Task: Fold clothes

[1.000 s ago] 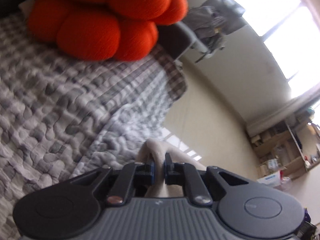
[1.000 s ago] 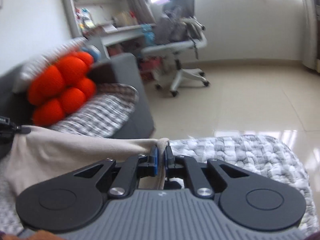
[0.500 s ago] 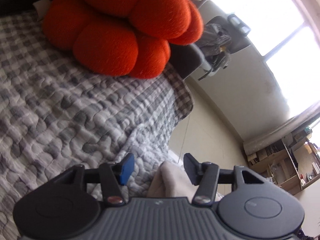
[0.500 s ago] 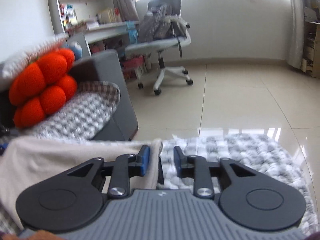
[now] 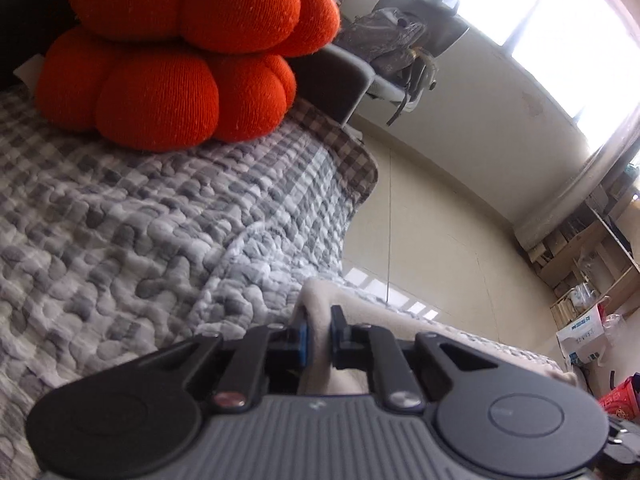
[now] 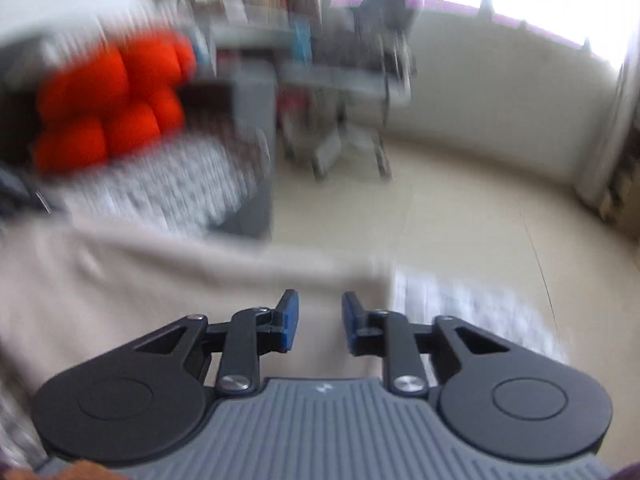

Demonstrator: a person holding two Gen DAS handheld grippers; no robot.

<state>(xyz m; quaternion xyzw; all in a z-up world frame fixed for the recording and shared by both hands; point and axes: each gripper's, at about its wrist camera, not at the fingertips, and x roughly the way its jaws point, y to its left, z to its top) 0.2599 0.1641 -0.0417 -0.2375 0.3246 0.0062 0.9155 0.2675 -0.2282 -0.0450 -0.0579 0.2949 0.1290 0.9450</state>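
**Re-gripping the beige garment's edge on the quilted sofa**

Closing on cloth, the left gripper (image 5: pixel 318 338) has its fingers (image 5: pixel 302 340) pinched on a bunched corner of the beige garment (image 5: pixel 320 320), which rises between the pads and trails off to the right along the sofa's edge. In the right wrist view, badly smeared by motion, the right gripper (image 6: pixel 316 322) has a clear gap between its blue pads, which are drawing together. The garment's (image 6: pixel 120 280) right-hand part lies under and just beyond them, but no fold of it can be seen pressed by either pad, so this side reads as not yet gripped.

Beyond the fingers, the garment lies spread across the grey checked quilt (image 5: pixel 140 220) that covers the seat, its far hem running roughly level across the right view. Farther back, an orange knotted cushion (image 5: pixel 180 60) rests on the quilt against the sofa's back. Past the armrest (image 5: pixel 332 80) are the tiled floor (image 6: pixel 460 208), an office chair (image 6: pixel 372 80) draped with something grey, and bright windows.

The step in hand looks like taking a fresh hold on the garment's near edge at two points. Next, the right fingers probably need to finish closing on the edge near its corner, so that both hands can lift and carry it over evenly; a one-sided hold would skew the fold.
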